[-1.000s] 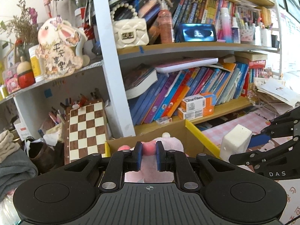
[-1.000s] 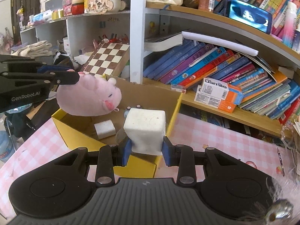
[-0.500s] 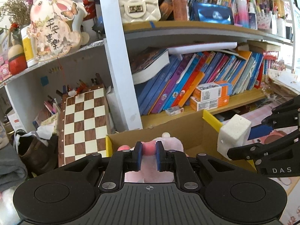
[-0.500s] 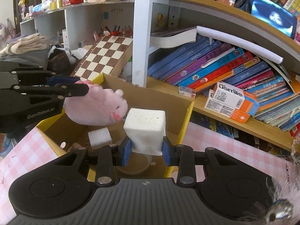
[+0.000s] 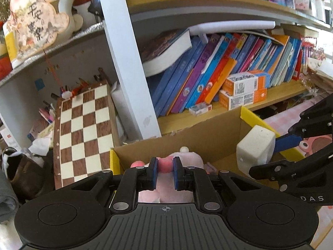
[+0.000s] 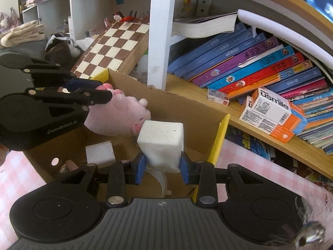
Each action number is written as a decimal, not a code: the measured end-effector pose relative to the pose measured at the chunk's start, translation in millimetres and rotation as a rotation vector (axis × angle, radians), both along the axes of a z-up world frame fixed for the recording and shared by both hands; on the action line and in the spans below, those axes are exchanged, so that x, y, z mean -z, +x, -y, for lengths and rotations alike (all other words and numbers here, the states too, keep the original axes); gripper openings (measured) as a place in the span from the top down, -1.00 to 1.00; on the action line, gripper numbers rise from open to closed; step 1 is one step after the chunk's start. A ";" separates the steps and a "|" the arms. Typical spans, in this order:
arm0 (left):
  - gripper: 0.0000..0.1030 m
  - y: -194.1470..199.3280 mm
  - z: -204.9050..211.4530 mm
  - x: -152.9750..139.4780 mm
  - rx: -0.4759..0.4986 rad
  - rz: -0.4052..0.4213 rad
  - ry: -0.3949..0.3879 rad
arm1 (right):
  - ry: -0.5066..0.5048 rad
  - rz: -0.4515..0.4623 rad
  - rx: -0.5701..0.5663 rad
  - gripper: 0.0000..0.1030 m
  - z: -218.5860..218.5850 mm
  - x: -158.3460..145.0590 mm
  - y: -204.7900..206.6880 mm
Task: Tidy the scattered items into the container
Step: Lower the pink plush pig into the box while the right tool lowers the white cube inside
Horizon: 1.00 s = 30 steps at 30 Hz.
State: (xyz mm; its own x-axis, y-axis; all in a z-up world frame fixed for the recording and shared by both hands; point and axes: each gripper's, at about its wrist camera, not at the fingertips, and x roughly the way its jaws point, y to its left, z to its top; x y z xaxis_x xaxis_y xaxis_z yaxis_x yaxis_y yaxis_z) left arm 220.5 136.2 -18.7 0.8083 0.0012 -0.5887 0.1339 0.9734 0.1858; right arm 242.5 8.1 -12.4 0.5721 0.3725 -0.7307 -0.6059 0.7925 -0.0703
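The left claw [image 5: 164, 174] is clamped on a pink plush pig [image 6: 118, 114], pinching a small pink part of it between the blue pads, so the toy's body hangs just beyond and below the fingertips. The right claw [image 6: 162, 167] is squeezed onto the lower end of a white foam block [image 6: 161, 141], which stands up out of the grip straight ahead of it. From where I stand, both claws hang over the open cardboard box [image 6: 220, 137] with the yellow-edged flaps, and the pig's snout sits right against the block's upper left corner.

Below the claws, on the box floor, a smaller white cube [image 6: 100, 153] already lies just left of the right claw's pads, with a few small bits near it that I cannot make out. So I judge the tidying partly done: at least one piece is inside, two more are held above the opening and have yet to be let go. Whether anything more lies scattered on the pink checked cloth [image 6: 245, 156] around the box, these views do not show.

Beyond the box stand a leaning chessboard [image 5: 83, 131] and shelves of books [image 6: 249, 62].
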 end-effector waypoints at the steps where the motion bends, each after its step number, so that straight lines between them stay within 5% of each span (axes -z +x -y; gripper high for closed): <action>1: 0.73 1.1 -0.3 1.1 -0.002 -0.002 0.000 | -0.002 -0.003 -0.003 0.37 -1.0 1.5 2.3; 30: 0.49 8.2 -0.7 1.4 0.014 0.009 -0.013 | -0.016 -0.063 -0.019 0.37 -12.8 24.9 32.4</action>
